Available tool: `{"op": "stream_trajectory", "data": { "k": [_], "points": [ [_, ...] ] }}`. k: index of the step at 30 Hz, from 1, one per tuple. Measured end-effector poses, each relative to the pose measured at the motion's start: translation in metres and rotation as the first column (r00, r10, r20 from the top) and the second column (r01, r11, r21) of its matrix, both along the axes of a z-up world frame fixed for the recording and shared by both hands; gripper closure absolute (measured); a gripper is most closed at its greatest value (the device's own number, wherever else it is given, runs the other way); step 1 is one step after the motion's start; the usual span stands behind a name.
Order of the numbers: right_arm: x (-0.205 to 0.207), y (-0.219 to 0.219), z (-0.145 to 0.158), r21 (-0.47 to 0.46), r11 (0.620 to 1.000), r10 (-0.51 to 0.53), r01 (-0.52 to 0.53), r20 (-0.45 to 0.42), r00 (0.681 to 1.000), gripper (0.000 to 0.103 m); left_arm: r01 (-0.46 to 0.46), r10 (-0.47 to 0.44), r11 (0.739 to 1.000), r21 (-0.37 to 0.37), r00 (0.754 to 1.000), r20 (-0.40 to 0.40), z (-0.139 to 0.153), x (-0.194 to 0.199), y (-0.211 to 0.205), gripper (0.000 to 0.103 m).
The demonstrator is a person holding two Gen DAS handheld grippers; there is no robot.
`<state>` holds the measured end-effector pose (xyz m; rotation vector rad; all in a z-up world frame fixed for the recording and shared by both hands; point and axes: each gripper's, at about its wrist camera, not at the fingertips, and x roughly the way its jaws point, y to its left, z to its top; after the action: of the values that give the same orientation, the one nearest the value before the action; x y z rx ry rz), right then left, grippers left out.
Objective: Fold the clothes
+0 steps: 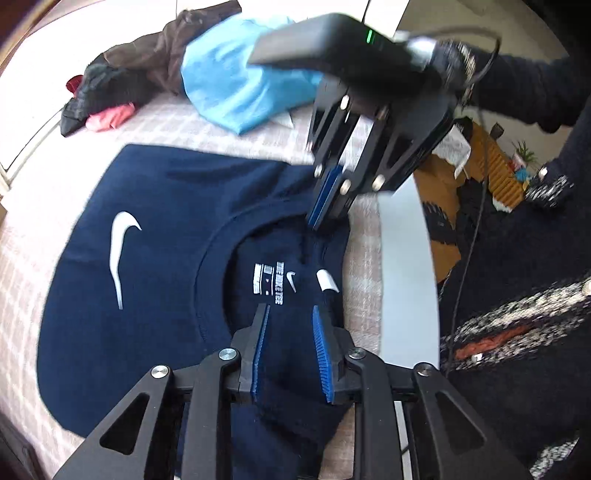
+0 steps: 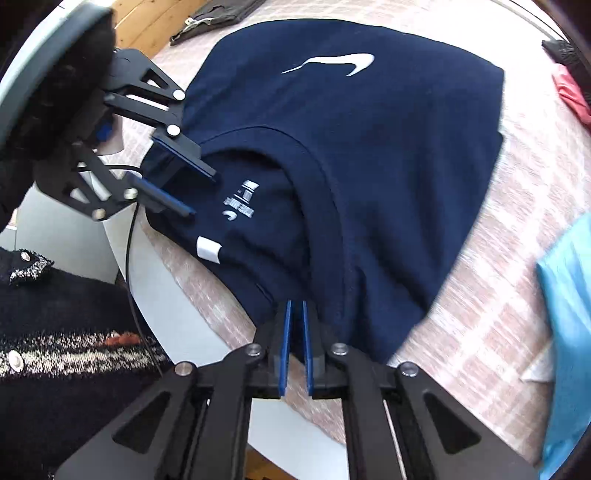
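A navy T-shirt (image 1: 155,280) with a white swoosh lies flat on the pink checked bedcover (image 1: 221,129), its collar and neck label towards me. My left gripper (image 1: 290,308) is open, its blue pads either side of the shirt's back neck fabric just below the label. From the right wrist view the left gripper (image 2: 203,194) has its fingers apart over the collar edge. My right gripper (image 2: 296,303) is shut on the T-shirt (image 2: 369,155) at the shoulder edge beside the collar. In the left wrist view the right gripper (image 1: 314,223) pinches a small ridge of fabric there.
A light blue garment (image 1: 236,81), a brown one (image 1: 155,55) and black and pink clothes (image 1: 107,114) are heaped at the far side of the bed. The bed's white edge (image 1: 406,277) runs by a person's dark patterned sweater (image 1: 517,332). A dark garment (image 2: 218,14) lies on the wooden floor.
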<state>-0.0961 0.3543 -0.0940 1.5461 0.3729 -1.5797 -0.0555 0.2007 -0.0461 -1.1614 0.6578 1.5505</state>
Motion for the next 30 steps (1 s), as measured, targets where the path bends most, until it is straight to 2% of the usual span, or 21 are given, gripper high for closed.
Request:
{"op": "stream_trajectory", "data": {
  "k": [2, 4, 5, 7, 9, 11, 13, 14, 17, 19, 24, 27, 30],
  "points": [
    [-0.005, 0.022, 0.010, -0.012, 0.999, -0.050, 0.050, -0.013, 0.999, 0.095, 0.015, -0.016, 1.000, -0.019, 1.000, -0.003, 0.002, 0.006, 0.000, 0.082],
    [-0.010, 0.043, 0.020, -0.024, 0.995, -0.100, 0.099, -0.026, 0.995, 0.078, 0.002, -0.002, 1.000, 0.023, 1.000, 0.005, 0.014, -0.002, 0.008, 0.082],
    [-0.012, 0.050, 0.020, -0.023, 0.992, -0.124, 0.123, -0.034, 0.992, 0.076, 0.004, -0.003, 0.998, 0.059, 1.000, -0.012, 0.021, -0.005, 0.014, 0.081],
    [-0.017, 0.055, 0.011, -0.023, 0.986, -0.166, 0.165, -0.044, 0.985, 0.076, 0.010, -0.009, 0.996, 0.086, 1.000, -0.018, 0.018, -0.014, 0.034, 0.080],
    [-0.014, 0.047, 0.002, -0.061, 0.986, -0.158, 0.155, -0.037, 0.987, 0.076, 0.015, -0.013, 0.996, 0.090, 1.000, -0.029, 0.009, -0.022, 0.054, 0.081],
    [-0.005, 0.034, -0.010, -0.080, 0.989, -0.125, 0.122, -0.040, 0.991, 0.077, 0.014, -0.013, 0.998, 0.059, 1.000, -0.015, -0.004, -0.025, 0.065, 0.081],
    [0.006, 0.031, -0.014, -0.057, 0.994, -0.090, 0.088, -0.020, 0.996, 0.078, 0.044, -0.043, 0.999, 0.026, 0.999, -0.024, -0.019, -0.020, 0.069, 0.081],
    [0.010, 0.030, -0.015, -0.044, 0.997, -0.071, 0.071, -0.008, 0.997, 0.078, 0.040, -0.040, 0.999, 0.015, 0.999, -0.015, -0.019, -0.022, 0.068, 0.078],
    [0.016, 0.041, -0.007, -0.045, 0.997, -0.057, 0.057, 0.004, 0.998, 0.078, 0.015, -0.016, 1.000, 0.006, 1.000, 0.011, -0.011, -0.029, 0.071, 0.078],
    [0.005, 0.058, 0.003, -0.093, 0.987, -0.131, 0.131, 0.007, 0.991, 0.078, 0.014, -0.013, 0.999, 0.041, 1.000, -0.011, -0.006, -0.025, 0.086, 0.077],
    [-0.042, 0.067, 0.015, -0.160, 0.947, -0.292, 0.278, -0.073, 0.954, 0.078, 0.013, -0.005, 0.992, 0.129, 0.998, -0.065, 0.005, -0.016, 0.123, 0.075],
    [-0.069, 0.041, 0.014, -0.208, 0.945, -0.272, 0.254, -0.064, 0.960, 0.078, 0.009, 0.005, 0.985, 0.170, 0.997, -0.078, 0.010, -0.007, 0.140, 0.075],
    [-0.094, 0.014, 0.016, -0.204, 0.963, -0.193, 0.179, -0.048, 0.980, 0.087, 0.033, -0.024, 0.992, 0.123, 0.997, -0.071, -0.004, 0.013, 0.133, 0.075]
  ]
}}
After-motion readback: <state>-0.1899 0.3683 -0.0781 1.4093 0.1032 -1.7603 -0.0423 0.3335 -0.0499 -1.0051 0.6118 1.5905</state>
